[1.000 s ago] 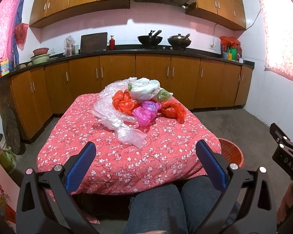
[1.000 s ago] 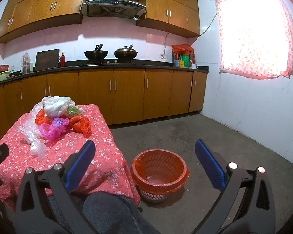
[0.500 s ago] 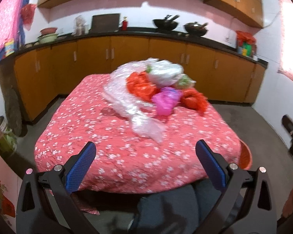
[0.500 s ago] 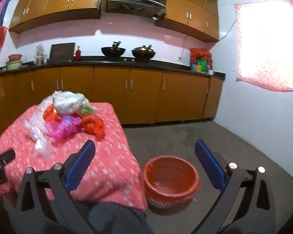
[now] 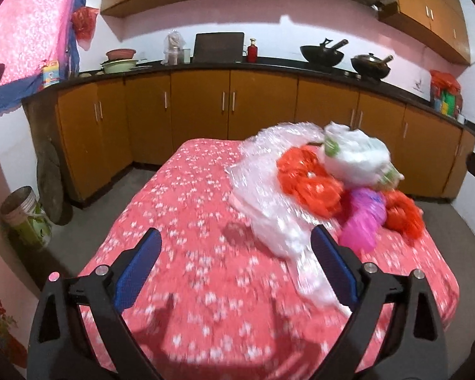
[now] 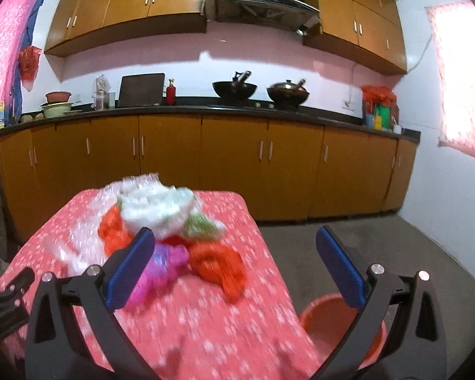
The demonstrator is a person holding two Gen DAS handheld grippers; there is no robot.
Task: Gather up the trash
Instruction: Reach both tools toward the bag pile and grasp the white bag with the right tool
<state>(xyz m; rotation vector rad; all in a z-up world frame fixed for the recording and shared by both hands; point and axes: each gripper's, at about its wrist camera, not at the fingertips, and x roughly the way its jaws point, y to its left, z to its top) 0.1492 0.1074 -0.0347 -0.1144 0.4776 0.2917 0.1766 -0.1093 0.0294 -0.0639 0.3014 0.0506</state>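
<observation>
A heap of plastic bags lies on the table's red flowered cloth point(image 5: 190, 221): a clear bag point(image 5: 269, 196), a white one point(image 5: 354, 155) on top, orange ones point(image 5: 307, 186) and a magenta one point(image 5: 361, 221). My left gripper point(image 5: 236, 253) hovers over the cloth just short of the heap. Its jaws are wide and closing, with only cloth between them, and the clear bag's tail lies by the right finger. My right gripper point(image 6: 234, 253) stands open near the heap's right side, facing an orange bag point(image 6: 218, 262) and the magenta bag point(image 6: 164, 266). An orange basket point(image 6: 326, 319) sits on the floor.
Brown cabinets point(image 6: 231, 164) under a dark counter line the far wall, with two woks point(image 6: 234, 88) on the stove. A used bucket point(image 5: 25, 218) stands on the floor left of the table. Grey floor point(image 6: 380, 247) lies open to the right of the table.
Both grippers have moved forward over the table toward the heap, and both views have swung left. The person's knees have left view. The basket has slid to the right view's lower corner.
</observation>
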